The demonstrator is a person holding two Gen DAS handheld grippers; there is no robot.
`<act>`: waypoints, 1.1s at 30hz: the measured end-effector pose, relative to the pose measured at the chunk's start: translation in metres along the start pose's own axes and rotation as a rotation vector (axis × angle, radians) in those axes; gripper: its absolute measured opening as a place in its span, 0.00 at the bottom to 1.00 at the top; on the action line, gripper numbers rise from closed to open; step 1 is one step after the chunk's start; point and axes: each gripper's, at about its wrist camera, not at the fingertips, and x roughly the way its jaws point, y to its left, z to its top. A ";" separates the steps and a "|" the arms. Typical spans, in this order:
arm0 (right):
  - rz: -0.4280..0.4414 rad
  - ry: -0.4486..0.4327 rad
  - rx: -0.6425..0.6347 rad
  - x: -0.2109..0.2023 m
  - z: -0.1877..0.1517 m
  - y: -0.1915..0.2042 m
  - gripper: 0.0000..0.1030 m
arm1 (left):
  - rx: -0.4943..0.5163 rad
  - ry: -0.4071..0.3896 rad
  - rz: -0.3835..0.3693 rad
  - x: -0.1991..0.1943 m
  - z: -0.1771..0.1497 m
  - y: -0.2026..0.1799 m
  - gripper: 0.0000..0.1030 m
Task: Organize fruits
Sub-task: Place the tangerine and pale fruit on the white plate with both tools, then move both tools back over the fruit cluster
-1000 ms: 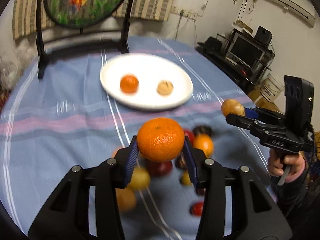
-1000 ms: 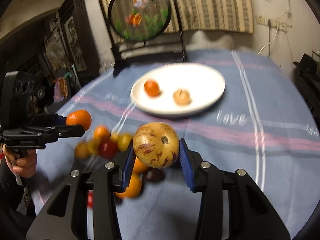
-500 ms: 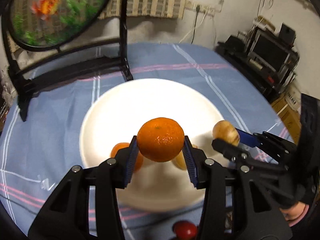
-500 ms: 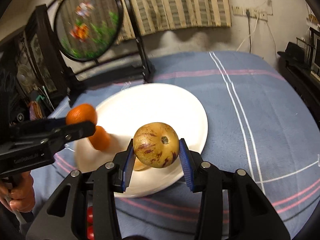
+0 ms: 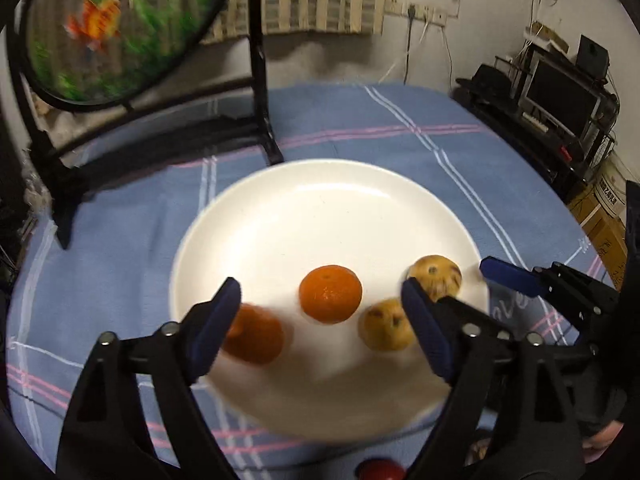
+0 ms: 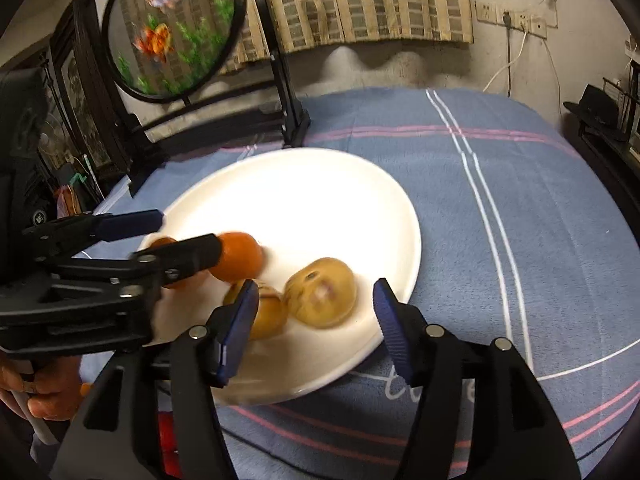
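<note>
A white plate lies on the blue striped cloth and also shows in the right wrist view. My left gripper is open above the plate's near side, with an orange between its fingers, free of them. A second orange lies behind the left finger. My right gripper is open, with a speckled yellow-brown fruit loose between its fingers, blurred. Another yellow-brown fruit lies beside it. In the left wrist view these are the far fruit and the near one.
A black stand with a round goldfish screen stands behind the plate. A red fruit lies on the cloth below the plate's near rim. A dark shelf with a monitor is at the right, beyond the table's edge.
Both grippers moved forward over the plate and opened. The left let go of its orange and the right let go of its speckled fruit; both fruits now rest or drop on the plate.
</note>
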 end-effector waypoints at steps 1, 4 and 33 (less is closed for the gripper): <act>-0.001 -0.008 0.001 -0.008 -0.001 0.001 0.59 | -0.002 -0.011 0.004 -0.010 -0.003 0.002 0.87; 0.035 -0.021 0.006 -0.031 -0.010 0.005 0.59 | -0.020 -0.044 0.008 -0.047 -0.024 0.012 0.91; 0.052 0.018 -0.261 -0.092 -0.129 0.092 0.59 | -0.124 -0.052 0.021 -0.142 -0.234 0.023 0.94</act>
